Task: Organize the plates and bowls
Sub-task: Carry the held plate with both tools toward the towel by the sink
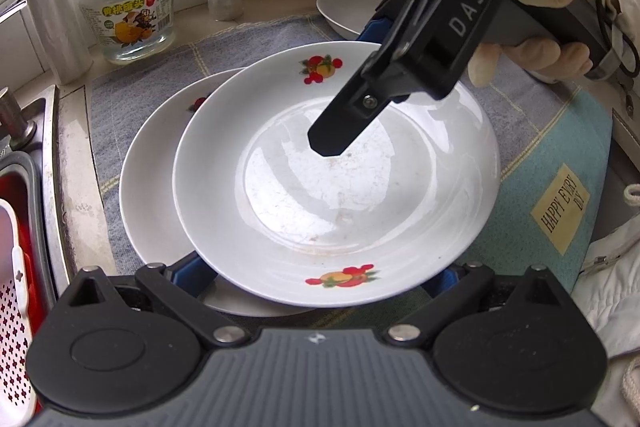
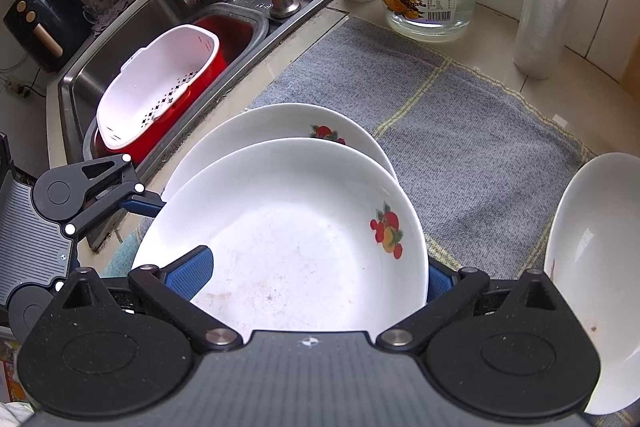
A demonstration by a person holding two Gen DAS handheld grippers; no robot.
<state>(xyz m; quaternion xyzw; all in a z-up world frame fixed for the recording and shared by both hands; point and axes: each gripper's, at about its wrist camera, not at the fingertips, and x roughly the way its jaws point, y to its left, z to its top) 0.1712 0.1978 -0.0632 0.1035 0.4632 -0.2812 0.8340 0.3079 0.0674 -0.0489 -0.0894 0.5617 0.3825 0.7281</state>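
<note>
The left gripper (image 1: 320,275) stands wide open around the near rim of the upper fruit-printed plate (image 1: 340,179). The right gripper (image 2: 316,279), also spread, straddles its far rim, apparently to seat it on the lower plate (image 1: 156,163) for stacking on the desk's grey cloth (image 2: 460,131).

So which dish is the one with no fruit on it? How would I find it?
Start at the grey cloth beside the sink. Two stacked plates with fruit pictures sit on it. The plain bowl sits alone, apart from them: all white, no picture.
</note>
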